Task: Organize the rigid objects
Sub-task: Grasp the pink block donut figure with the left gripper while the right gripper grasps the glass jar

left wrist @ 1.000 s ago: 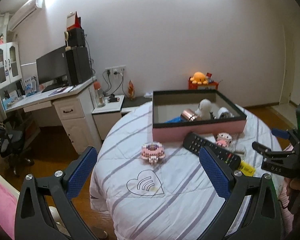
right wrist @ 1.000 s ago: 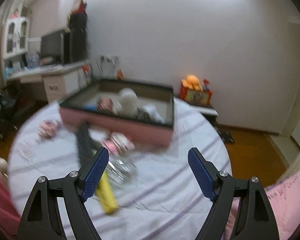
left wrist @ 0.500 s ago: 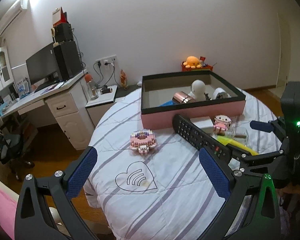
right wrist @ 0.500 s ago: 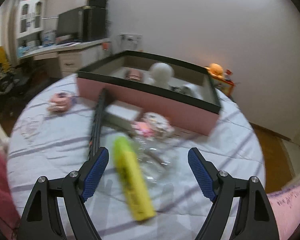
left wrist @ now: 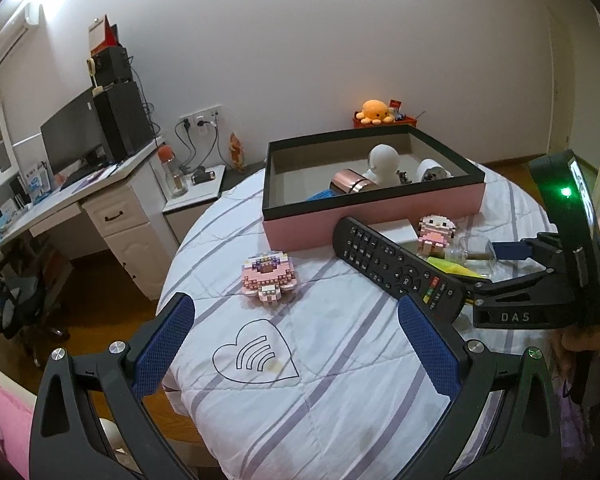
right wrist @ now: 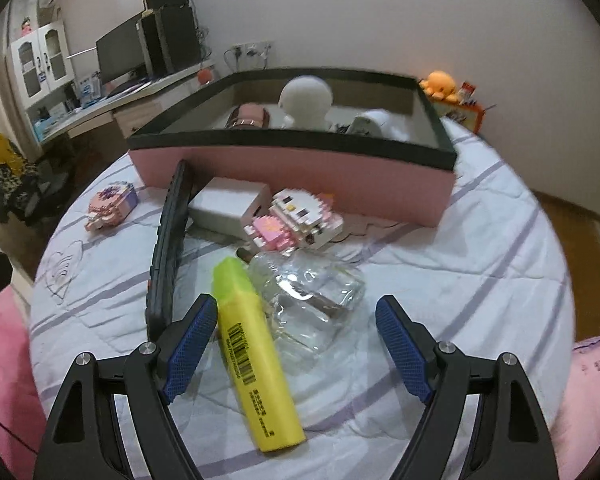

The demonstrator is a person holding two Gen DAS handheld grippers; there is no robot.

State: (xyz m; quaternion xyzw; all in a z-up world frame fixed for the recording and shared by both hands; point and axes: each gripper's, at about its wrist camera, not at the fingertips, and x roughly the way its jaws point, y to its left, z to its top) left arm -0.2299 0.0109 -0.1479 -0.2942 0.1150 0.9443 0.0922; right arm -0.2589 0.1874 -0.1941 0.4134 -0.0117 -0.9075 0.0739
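A: The right hand-held gripper (right wrist: 296, 340) hangs spread wide over a yellow highlighter (right wrist: 256, 364), pinching nothing. The left hand-held gripper (left wrist: 296, 344) is spread and empty too.

B: Which way does the highlighter lie?

A: Its long axis runs from the tabletop's (right wrist: 480, 280) near edge toward the pink box (right wrist: 300, 168), green cap end farthest. The black remote (right wrist: 168, 248) lies alongside, partly hidden by one finger. Clear packaging (right wrist: 316, 304) beside it is hard to make out.

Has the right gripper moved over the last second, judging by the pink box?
Yes. The right gripper has come forward and down toward the yellow highlighter; the pink box looms larger.
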